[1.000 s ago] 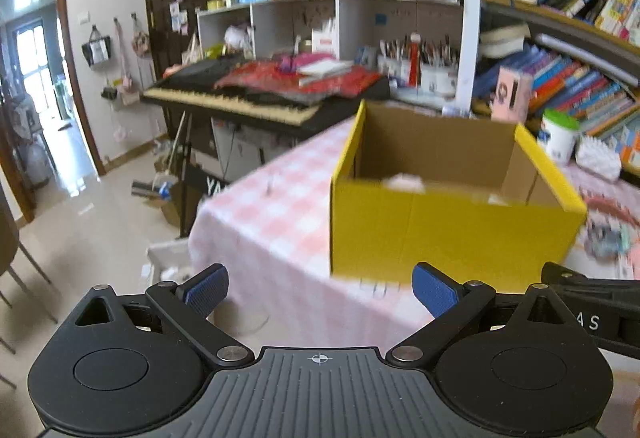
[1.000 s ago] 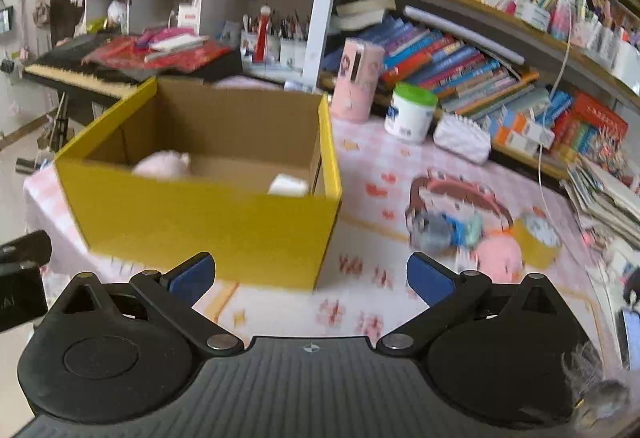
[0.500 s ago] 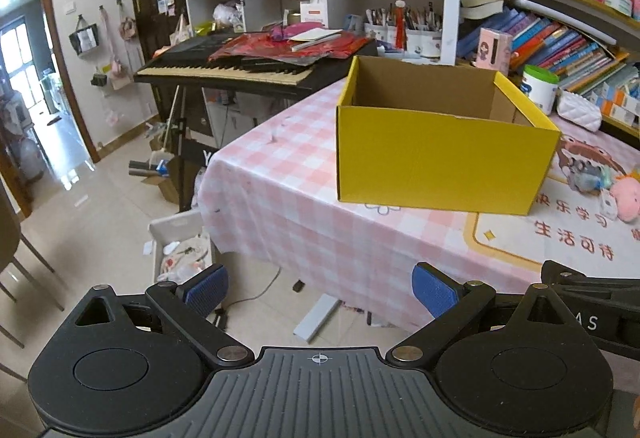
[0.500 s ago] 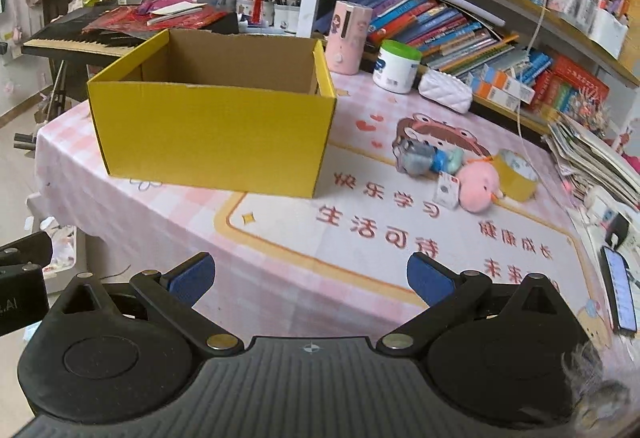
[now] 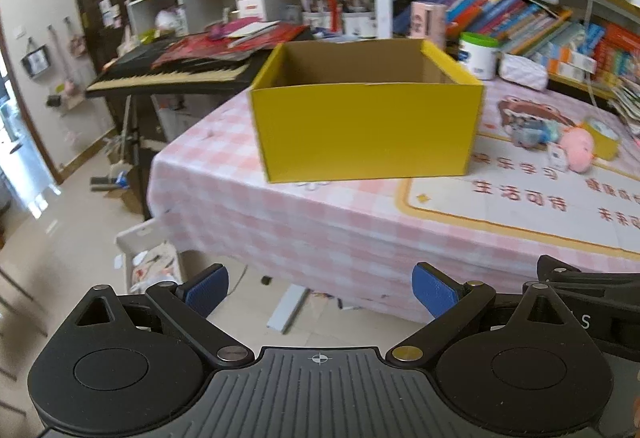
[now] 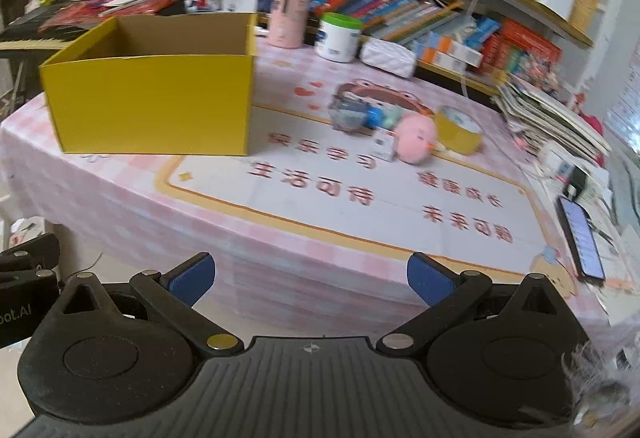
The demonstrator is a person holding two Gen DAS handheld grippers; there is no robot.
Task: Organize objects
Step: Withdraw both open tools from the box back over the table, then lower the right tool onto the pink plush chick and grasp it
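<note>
An open yellow cardboard box [image 5: 366, 130] [image 6: 154, 106] stands on the pink checked table. To its right lie a pink plush toy [image 6: 416, 138] [image 5: 578, 154], a blue-grey toy [image 6: 354, 114], a small white card box [image 6: 383, 147] and a yellow tape roll [image 6: 458, 132]. My left gripper [image 5: 320, 290] hangs open in front of the table edge, below the box, holding nothing. My right gripper [image 6: 308, 278] is open too, off the table's front edge, well short of the toys.
A printed mat [image 6: 360, 190] covers the table's right half. A phone [image 6: 582, 236] lies at the far right edge. A pink canister [image 6: 289, 14], a white jar [image 6: 338, 38] and bookshelves [image 6: 440, 10] stand behind. A keyboard [image 5: 172, 76] sits left of the table.
Both grippers have drawn back and away from the box, off the table's front edge, and turned rightward. The box's inside is no longer seen from above. Both stay open.
</note>
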